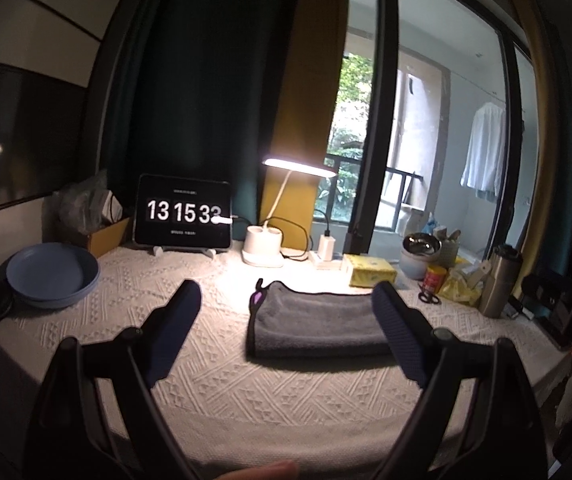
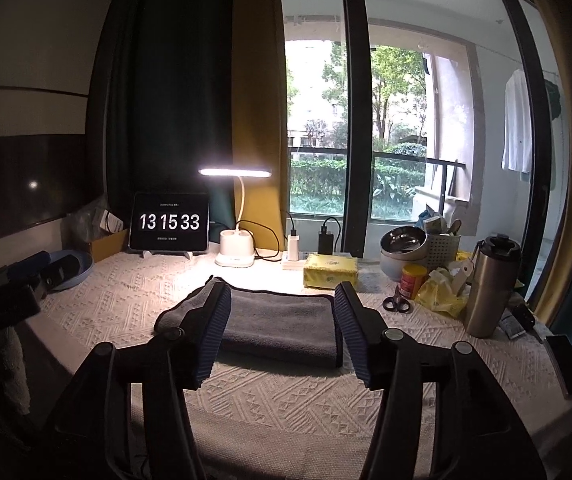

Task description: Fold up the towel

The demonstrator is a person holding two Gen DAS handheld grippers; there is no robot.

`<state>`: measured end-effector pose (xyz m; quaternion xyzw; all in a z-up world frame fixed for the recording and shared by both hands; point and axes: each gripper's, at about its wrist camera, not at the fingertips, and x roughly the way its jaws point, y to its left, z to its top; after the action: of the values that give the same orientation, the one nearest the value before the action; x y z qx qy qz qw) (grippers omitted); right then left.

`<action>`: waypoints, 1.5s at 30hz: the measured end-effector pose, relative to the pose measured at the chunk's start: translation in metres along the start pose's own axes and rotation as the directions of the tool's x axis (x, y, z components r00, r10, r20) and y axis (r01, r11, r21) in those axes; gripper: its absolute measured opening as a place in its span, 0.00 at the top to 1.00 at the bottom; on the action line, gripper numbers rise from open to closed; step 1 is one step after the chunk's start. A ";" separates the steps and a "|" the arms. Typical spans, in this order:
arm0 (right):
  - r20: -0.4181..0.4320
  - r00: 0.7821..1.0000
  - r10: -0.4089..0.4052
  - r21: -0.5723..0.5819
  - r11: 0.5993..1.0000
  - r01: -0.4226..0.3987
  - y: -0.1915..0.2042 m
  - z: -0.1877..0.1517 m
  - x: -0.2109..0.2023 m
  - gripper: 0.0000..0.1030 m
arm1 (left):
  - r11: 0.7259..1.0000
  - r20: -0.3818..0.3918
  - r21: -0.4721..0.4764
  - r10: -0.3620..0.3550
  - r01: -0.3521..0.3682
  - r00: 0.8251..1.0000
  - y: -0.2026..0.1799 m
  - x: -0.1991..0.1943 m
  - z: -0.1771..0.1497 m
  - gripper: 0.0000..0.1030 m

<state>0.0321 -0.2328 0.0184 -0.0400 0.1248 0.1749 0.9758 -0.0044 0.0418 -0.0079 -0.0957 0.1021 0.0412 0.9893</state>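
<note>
the digits "13 15 33" are shown in white on the dark tablet screen [image 2: 170,222] at middle left of the frame. the small lines above and below them cannot be read.

A lived-in home room beside a glass balcony door. A cloth-covered table [image 2: 126,312] holds a desk lamp [image 2: 236,216], tablet clock [image 2: 170,222] and tissue pack [image 2: 330,271] (a shirt [image 2: 517,120] hangs outside).
</note>
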 end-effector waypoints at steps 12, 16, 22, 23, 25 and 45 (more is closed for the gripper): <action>-0.006 1.000 -0.013 0.000 1.000 0.013 0.000 -0.001 0.003 0.41 | 1.000 -0.019 0.024 -0.002 0.002 1.000 -0.007 0.003 0.000 0.14; -0.013 1.000 -0.020 0.006 1.000 0.020 -0.003 -0.003 0.005 0.41 | 1.000 -0.021 0.026 -0.002 0.002 1.000 -0.007 0.004 0.000 0.14; -0.018 1.000 -0.019 0.008 1.000 0.019 -0.003 -0.004 0.007 0.41 | 1.000 -0.021 0.025 -0.001 0.002 1.000 -0.007 0.004 -0.001 0.14; -0.019 1.000 -0.019 0.007 1.000 0.019 -0.003 -0.004 0.006 0.41 | 1.000 -0.021 0.025 -0.001 0.001 1.000 -0.007 0.004 -0.001 0.14; -0.019 1.000 -0.020 0.008 1.000 0.020 -0.003 -0.005 0.007 0.41 | 1.000 -0.022 0.025 -0.001 0.001 1.000 -0.007 0.004 -0.001 0.14; -0.030 0.999 -0.016 0.012 1.000 0.017 -0.004 -0.007 0.010 0.41 | 1.000 -0.028 0.030 0.001 -0.001 1.000 -0.006 0.004 -0.004 0.14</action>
<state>0.0412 -0.2345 0.0090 -0.0377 0.1400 0.1654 0.9755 -0.0003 0.0353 -0.0119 -0.0812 0.1165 0.0388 0.9891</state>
